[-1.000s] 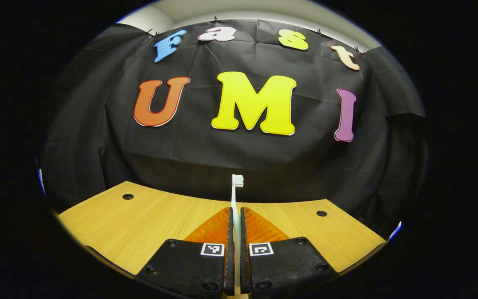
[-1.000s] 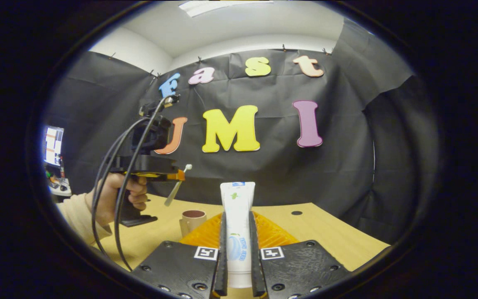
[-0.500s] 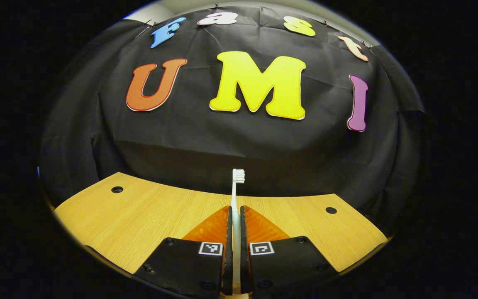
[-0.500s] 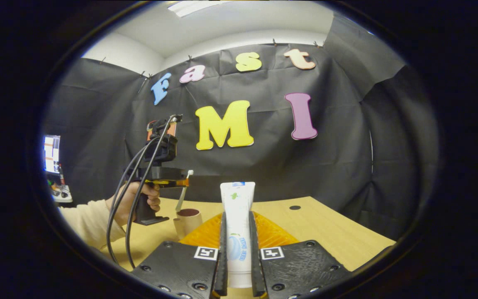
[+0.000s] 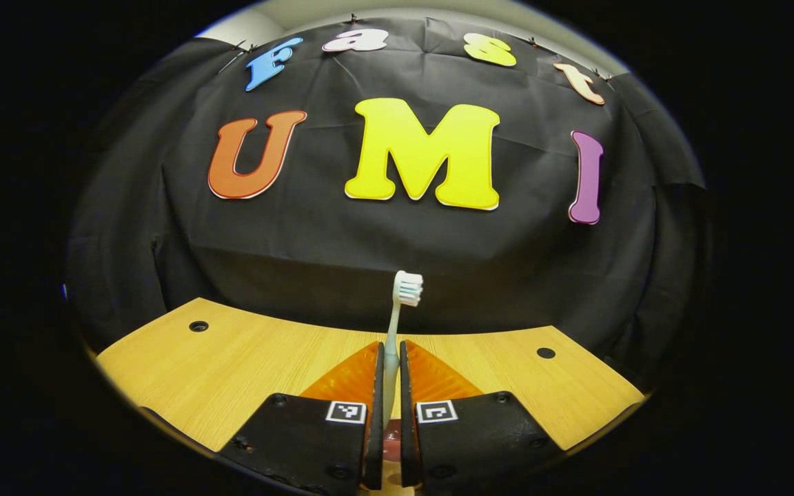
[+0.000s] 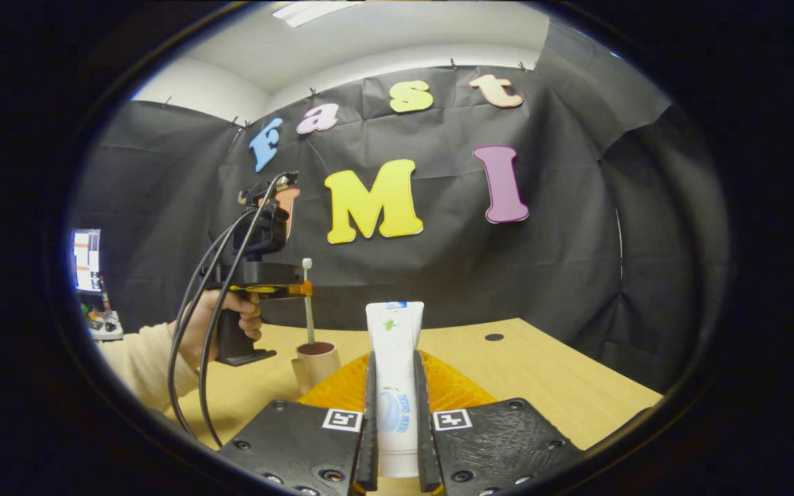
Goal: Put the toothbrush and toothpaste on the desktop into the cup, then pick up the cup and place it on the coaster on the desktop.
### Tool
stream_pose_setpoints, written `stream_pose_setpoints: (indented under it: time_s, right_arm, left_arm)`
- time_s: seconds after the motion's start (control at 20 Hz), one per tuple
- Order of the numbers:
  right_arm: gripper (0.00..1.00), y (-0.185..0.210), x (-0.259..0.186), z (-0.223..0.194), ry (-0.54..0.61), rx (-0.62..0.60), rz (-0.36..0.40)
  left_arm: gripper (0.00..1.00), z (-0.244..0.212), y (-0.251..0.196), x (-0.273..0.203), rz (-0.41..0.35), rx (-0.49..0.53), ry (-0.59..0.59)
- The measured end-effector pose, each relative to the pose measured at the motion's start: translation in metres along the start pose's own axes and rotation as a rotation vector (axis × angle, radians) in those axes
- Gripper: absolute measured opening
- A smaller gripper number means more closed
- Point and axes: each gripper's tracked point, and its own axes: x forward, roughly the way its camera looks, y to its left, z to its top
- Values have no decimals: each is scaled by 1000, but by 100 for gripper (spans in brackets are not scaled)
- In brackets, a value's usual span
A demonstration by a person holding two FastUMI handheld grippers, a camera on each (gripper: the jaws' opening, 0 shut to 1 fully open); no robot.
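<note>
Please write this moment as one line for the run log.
left gripper: shut on toothbrush, upright over cup | right gripper: shut on toothpaste, above desk | coaster: unseen

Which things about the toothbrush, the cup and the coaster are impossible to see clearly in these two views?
- Toothbrush lower end, left gripper view: hidden between the left gripper fingers.
- Whether its tip is already inside the cup, right gripper view: too small to tell.
- Cup's lower part, same view: covered by the right gripper.
- Toothpaste bottom end: hidden between the fingers.
</note>
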Motion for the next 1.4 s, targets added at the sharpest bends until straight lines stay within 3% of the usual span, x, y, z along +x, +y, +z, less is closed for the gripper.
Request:
stream_pose_setpoints:
  time_s: [0.25,0.35,0.45,0.5,0.65,0.75,1.05,1.25,1.3,1.4]
  right_arm:
    - [23,-2,2,0,4,5,-3]
    - [24,0,2,1,1,3,3]
    - [24,1,5,3,-5,-2,3]
    - [24,4,8,6,-10,-3,7]
    - [25,23,20,19,-22,-10,47]
    - [25,35,34,25,-21,-5,69]
    - [25,90,94,48,31,57,176]
    - [25,125,149,38,75,2,215]
    - [25,131,162,34,81,-8,217]
    - [25,140,185,23,107,-21,206]
  left_arm:
    - [14,-6,-3,-2,-10,-14,25]
    - [22,-12,-10,-5,-35,-10,53]
    - [70,-12,-10,-14,-35,9,57]
    - [86,-11,-10,-19,-39,23,40]
    - [100,-8,-1,-34,3,59,7]
    - [100,-12,14,-44,54,78,2]
    - [100,-22,59,-82,92,29,-5]
    - [100,-35,94,-106,161,36,-16]
    - [95,-41,96,-112,161,34,-17]
    - [100,-51,97,-114,150,27,-9]
